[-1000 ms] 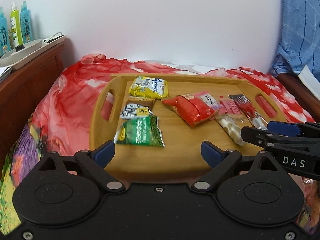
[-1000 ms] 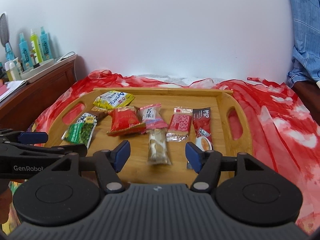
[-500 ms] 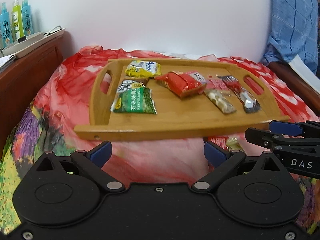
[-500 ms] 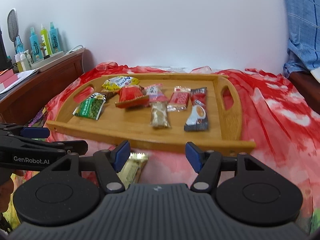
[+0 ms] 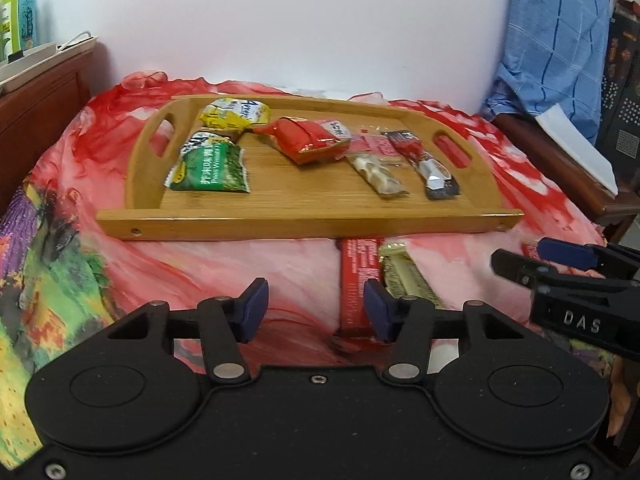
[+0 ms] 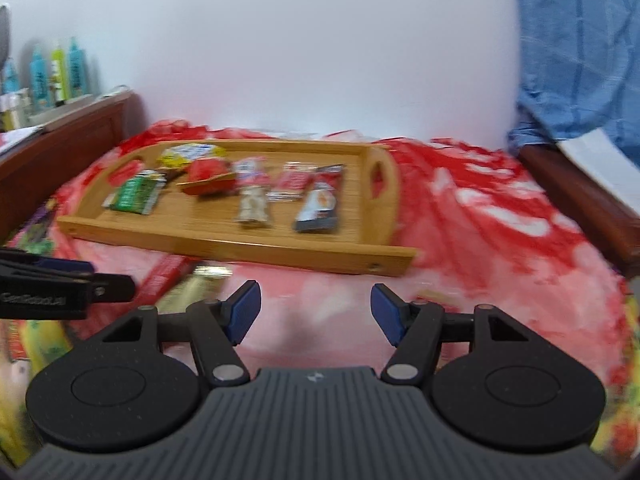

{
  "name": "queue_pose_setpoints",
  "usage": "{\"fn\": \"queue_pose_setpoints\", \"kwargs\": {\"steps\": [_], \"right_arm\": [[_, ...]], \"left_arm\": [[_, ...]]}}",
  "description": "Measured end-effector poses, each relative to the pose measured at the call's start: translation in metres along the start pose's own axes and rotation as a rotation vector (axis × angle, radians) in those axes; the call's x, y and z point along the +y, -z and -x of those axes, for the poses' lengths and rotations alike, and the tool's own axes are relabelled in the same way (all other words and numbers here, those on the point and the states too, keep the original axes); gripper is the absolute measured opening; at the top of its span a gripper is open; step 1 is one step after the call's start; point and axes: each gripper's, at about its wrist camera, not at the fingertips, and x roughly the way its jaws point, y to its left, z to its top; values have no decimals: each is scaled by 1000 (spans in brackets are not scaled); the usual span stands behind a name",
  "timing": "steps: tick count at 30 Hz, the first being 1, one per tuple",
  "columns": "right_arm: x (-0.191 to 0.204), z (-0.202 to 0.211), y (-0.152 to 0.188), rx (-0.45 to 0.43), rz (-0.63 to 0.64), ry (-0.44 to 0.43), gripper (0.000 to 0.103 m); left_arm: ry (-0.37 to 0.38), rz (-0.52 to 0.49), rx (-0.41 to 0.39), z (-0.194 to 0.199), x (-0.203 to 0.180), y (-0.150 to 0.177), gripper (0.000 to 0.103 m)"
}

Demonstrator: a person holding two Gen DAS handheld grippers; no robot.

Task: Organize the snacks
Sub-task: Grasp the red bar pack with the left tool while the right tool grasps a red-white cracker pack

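A wooden tray lies on the red cloth and holds several snacks: a green pack, a yellow pack, a red pack, a nut bar and a dark coffee stick. In front of the tray a long red bar and a gold bar lie loose on the cloth. My left gripper hovers just before them, its jaws closing with nothing pressed between them; the red bar sits behind its right pad. My right gripper stands open over bare cloth, empty.
A wooden cabinet with bottles stands at the left. A blue checked cloth and a white book are at the right. The red patterned cloth covers the whole surface. The right wrist view is blurred.
Both grippers have drawn back from over the tray to the near side of it. The red and gold bars have come into view. The left jaws stand narrower than before.
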Motion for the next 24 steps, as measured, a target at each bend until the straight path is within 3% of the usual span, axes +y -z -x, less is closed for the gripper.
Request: {"fn": "queue_pose_setpoints", "kwargs": {"steps": [4,8,24], "right_arm": [[-15,2,2,-10,-36,90,75],[-30,-1,6,-1,-100,152,73],[-34,-19,16,8,-173,235,68]], "left_arm": [[6,-11,-2,0,-8,2,40],[-4,-15,6,-4,-14,3,39],[-49,-13,24,-25,-31,4,38]]}}
